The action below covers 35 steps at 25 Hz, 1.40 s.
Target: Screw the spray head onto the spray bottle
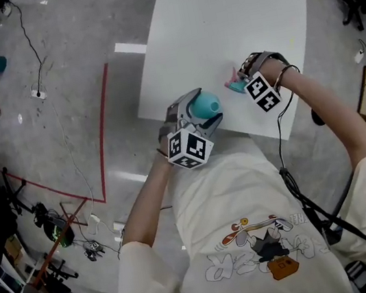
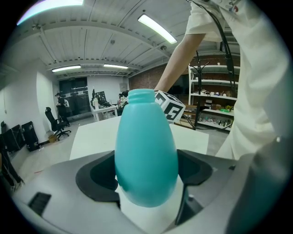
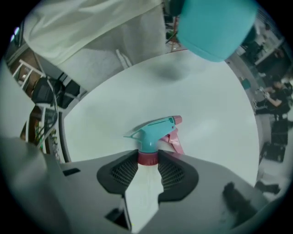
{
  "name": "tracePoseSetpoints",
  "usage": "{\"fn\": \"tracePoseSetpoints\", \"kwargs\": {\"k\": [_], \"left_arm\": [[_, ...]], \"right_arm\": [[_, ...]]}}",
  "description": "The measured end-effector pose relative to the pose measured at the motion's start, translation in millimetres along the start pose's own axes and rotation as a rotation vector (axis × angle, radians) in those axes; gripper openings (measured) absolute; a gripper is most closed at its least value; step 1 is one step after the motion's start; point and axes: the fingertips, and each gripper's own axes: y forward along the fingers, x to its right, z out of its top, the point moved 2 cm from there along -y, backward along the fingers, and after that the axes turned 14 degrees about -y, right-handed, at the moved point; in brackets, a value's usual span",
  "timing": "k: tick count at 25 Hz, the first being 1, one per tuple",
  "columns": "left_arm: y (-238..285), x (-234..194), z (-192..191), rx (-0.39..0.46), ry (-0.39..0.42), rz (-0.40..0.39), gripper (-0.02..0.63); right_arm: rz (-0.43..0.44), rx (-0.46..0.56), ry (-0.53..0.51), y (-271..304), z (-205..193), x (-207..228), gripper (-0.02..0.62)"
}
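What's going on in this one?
A person works with two handheld grippers at a white table. The left gripper holds the teal bottle up off the table, its neck open with nothing screwed on. The right gripper points down at the spray head on the table, its fingers closed on the head's red collar. The head is not yet on the bottle.

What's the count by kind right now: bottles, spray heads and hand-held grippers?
spray bottle: 1
spray head: 1
hand-held gripper: 2, the left hand-held gripper and the right hand-held gripper
Total: 4
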Motion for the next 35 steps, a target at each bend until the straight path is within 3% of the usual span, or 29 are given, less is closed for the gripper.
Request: {"fn": "tracePoseSetpoints", "kwargs": {"k": [7,11,15,19,24,29,35], "left_arm": [[-3.5,-4.8,9.6,-0.003,-0.039,-0.012,0.397],[9.7,-1.8,35.5,-0.006,-0.032,-0.033,0.397],[25.6,8.3,76.6,-0.009,-0.033,-0.063,0.397],[37.0,29.7,118.8,-0.043,-0.043,-0.107,0.397],[44.0,47.1,147.1,-0.127,-0.002,-0.179,0.397],[54.5,65.8,170.6,-0.175,0.038,-0.212,0.397],[54.0,96.4,189.6,-0.15,0.072,-0.258,0.397]], "right_arm": [[-0.24,0.325,0.658,-71.1,-4.9,27.7,0.135],[-0.466,0.54,0.975,-143.7,-40.2,33.2,0.135],[-0.748,0.743,1.172,-226.7,-81.0,22.8,0.135],[-0.986,0.951,1.241,-307.1,-101.8,-2.8,0.135],[-1.189,1.164,1.253,-389.1,-109.3,-20.1,0.135],[-1.303,1.229,1.174,-452.6,-105.8,-44.4,0.135],[-1.347,1.216,1.07,-482.9,-77.8,-69.7,0.135]]}}
